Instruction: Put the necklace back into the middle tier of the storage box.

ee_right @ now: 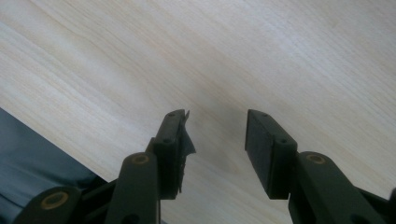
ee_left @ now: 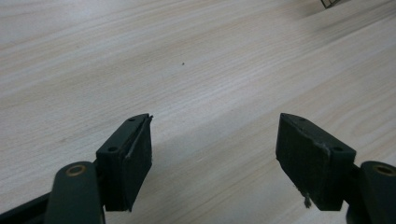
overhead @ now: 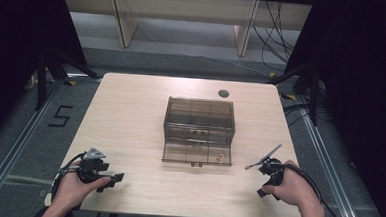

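The table carries a brown clear box at its middle. The left tool rests near the front left, well apart from the box, jaws wide apart and empty. The right tool sits just right of the box's front corner, jaws apart, empty.

Table: drawer box at centre, slightly toward the far edge. Small item inside the box, lower right compartment at its near face. Round disc on the table behind the box, near the far edge. Left gripper at the near left corner; right gripper at the near right corner, right of the box. Both well apart from the box.
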{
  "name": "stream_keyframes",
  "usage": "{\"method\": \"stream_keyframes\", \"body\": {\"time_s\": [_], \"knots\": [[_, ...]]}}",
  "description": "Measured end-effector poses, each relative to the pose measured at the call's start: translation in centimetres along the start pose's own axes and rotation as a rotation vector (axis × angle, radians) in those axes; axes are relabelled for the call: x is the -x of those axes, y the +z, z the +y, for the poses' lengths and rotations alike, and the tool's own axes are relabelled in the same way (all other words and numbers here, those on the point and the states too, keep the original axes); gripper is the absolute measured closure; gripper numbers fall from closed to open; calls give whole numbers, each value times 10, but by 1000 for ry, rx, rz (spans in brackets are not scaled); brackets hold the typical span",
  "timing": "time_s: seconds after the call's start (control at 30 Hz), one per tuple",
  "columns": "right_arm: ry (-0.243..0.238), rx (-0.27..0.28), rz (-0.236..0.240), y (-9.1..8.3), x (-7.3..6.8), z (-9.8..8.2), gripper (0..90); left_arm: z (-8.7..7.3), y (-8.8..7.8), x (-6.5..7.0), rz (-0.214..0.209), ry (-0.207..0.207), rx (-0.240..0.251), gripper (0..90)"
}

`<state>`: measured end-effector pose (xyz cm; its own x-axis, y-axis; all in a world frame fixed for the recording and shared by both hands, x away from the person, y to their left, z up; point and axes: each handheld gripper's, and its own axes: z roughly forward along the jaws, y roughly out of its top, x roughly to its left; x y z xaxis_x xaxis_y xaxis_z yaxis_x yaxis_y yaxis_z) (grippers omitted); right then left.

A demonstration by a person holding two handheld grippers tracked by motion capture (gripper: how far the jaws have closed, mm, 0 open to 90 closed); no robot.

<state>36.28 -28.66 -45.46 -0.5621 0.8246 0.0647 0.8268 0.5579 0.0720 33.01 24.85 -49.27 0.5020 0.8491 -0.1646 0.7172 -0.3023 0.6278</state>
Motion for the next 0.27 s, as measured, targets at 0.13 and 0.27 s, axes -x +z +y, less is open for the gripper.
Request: {"method": "stream_keyframes", "body": {"time_s": [0.13,0.27], "knots": [[6,20,-5,-3,3,-4,577,0,1,3,-1,4,2,266],[12,19,-7,-3,3,-6,565,0,2,5,-7,3,-3,266]]}}
